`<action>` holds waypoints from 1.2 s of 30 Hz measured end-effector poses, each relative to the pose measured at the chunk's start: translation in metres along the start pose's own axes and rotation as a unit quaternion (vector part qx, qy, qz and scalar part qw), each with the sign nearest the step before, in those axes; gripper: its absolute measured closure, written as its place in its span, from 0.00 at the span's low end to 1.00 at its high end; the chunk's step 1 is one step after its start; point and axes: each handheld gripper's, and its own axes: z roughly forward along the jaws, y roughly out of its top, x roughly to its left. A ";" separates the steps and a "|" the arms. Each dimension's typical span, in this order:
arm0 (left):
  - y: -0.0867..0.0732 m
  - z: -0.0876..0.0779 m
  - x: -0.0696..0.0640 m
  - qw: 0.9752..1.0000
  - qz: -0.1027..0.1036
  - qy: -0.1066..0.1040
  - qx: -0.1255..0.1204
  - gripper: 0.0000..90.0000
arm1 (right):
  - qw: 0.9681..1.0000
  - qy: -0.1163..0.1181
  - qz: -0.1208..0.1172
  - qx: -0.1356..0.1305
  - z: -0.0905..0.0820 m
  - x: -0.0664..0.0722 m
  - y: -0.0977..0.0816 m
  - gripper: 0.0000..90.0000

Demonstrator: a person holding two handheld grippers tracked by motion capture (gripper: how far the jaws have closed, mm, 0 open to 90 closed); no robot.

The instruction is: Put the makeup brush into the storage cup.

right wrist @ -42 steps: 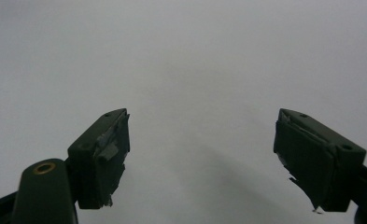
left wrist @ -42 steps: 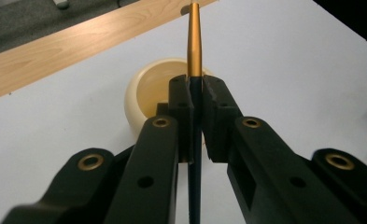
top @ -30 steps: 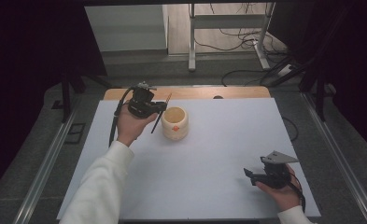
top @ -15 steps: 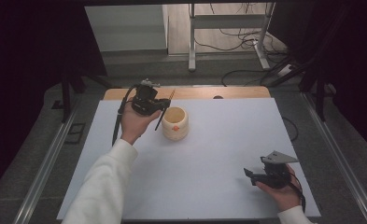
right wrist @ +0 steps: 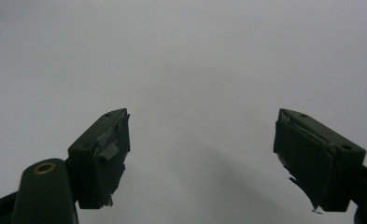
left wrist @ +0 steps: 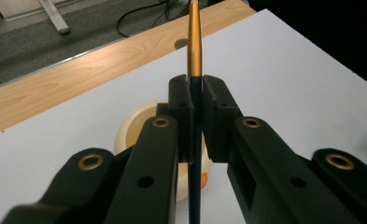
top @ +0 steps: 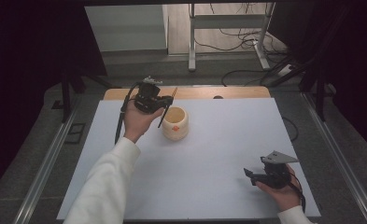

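My left gripper (top: 164,103) is held above the back left of the white table sheet (top: 218,140), shut on a thin stick (top: 167,107) with a gold upper part and a black lower part. In the left gripper view the jaws (left wrist: 196,86) clamp the stick (left wrist: 194,42) where gold meets black. A cream cup (top: 175,123) with an orange mark stands just right of the stick's lower end; the cup (left wrist: 134,126) lies behind the jaws. My right gripper (top: 250,177) rests low at the front right, open, with nothing between its fingers (right wrist: 202,149).
A wooden strip (top: 228,92) runs along the table's far edge. Beyond it are the floor, a metal stand (top: 193,46) and cables (top: 246,72). Metal rails (top: 50,158) flank the table on both sides.
My left gripper has shifted slightly right toward the cup, stick still in its grip. The right gripper has stayed put.
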 end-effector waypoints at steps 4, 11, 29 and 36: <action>0.002 0.001 0.000 1.000 0.000 0.002 -0.003 0.93 | 1.000 0.000 0.000 -0.001 0.000 0.000 0.000 0.21; 0.006 0.006 -0.002 1.000 0.000 0.002 -0.008 0.93 | 1.000 0.001 0.000 0.000 -0.001 0.000 0.000 0.21; 0.009 0.030 0.008 1.000 -0.023 -0.012 -0.016 0.93 | 1.000 0.003 0.003 -0.001 0.000 -0.001 0.000 0.21; 0.008 0.040 0.009 0.999 -0.026 -0.010 -0.015 0.93 | 1.000 0.003 0.004 -0.001 0.000 -0.001 -0.001 0.21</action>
